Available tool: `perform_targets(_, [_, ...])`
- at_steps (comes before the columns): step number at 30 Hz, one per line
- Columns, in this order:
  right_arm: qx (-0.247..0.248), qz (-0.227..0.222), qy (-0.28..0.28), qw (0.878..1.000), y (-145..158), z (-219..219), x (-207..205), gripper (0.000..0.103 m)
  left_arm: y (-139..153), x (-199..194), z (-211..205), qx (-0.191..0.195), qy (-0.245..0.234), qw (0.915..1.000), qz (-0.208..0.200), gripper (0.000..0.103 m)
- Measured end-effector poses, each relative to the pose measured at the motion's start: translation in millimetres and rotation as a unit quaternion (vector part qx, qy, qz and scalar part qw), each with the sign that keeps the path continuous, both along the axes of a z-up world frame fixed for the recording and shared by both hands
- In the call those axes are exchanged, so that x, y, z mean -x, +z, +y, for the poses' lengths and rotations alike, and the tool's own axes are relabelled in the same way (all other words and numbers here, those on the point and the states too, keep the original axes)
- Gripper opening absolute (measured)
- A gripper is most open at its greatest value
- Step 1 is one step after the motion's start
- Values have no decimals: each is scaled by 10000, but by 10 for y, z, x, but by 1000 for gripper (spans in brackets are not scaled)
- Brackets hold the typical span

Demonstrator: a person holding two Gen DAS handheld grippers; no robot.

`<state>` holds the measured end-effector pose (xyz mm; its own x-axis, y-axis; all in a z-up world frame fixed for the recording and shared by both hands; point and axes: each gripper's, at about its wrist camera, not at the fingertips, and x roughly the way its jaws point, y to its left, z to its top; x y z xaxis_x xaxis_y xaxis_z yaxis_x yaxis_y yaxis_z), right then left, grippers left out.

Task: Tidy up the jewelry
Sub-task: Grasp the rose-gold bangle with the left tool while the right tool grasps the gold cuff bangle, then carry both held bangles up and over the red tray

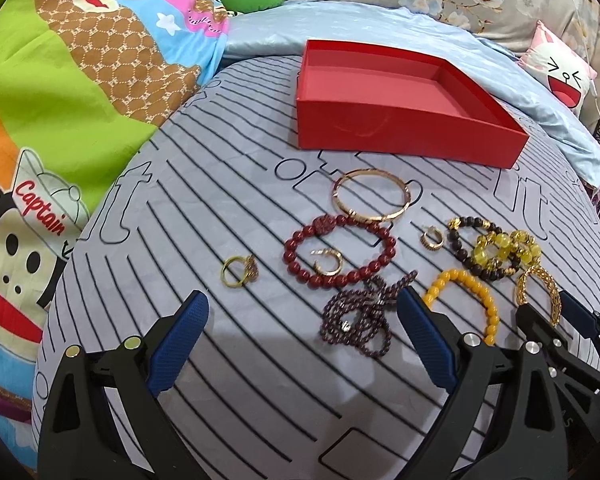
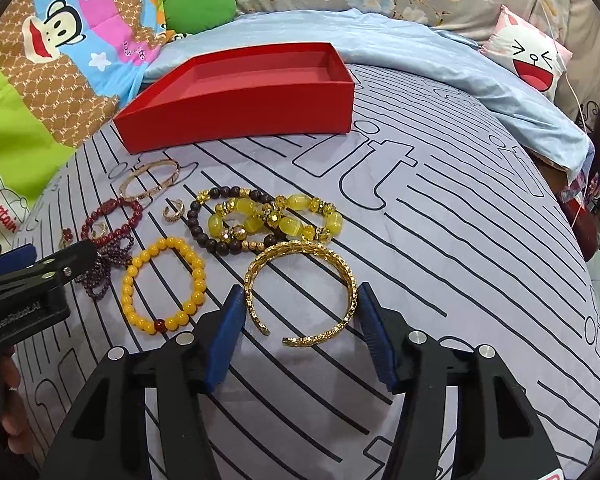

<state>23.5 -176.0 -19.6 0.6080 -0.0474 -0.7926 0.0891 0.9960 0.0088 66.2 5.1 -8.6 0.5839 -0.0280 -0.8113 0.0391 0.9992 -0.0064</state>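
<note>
Bed (image 1: 228,380) under grey striped sheet, cartoon quilt (image 1: 80,92) to the left. Red box (image 1: 404,120) at the far side, nothing inside. Jewelry loose on sheet near box: gold bangle (image 1: 371,195), red bead bracelet (image 1: 340,251), gold cuff (image 2: 300,292). Left gripper (image 1: 302,312) wide open, holding nothing. Right gripper (image 2: 300,304) open, fingers either side of cuff; contact unclear.
</note>
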Motion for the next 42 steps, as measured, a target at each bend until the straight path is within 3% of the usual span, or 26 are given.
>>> perform_targets(11, [-169,-101,-118,9997,136,-131,-54,55,24,-462,-207,112,-231,9997,-58,92])
perform_targets(21, [-241,-54,-214,9995,129,-195,-147,55,-216,-770,-402,22,-399,9991,138,91])
perform_targets(25, [-273,-27,-236,9993,125,-211,-180,55,-197,-785,-419,50,-514,9986,80,78])
perform_targets(28, [-270,-43,-228,9994,133,-203,-181,55,-164,-782,-440,120,-619,9980,29,59])
perform_targets(36, [-261,-87,-198,9994,193,-178,-152,55,-106,-700,-412,493,-686,9964,56,57])
perform_targets(42, [-255,-231,-52,9994,373,-136,-218,55,115,-591,-401,456,-717,9963,-110,57])
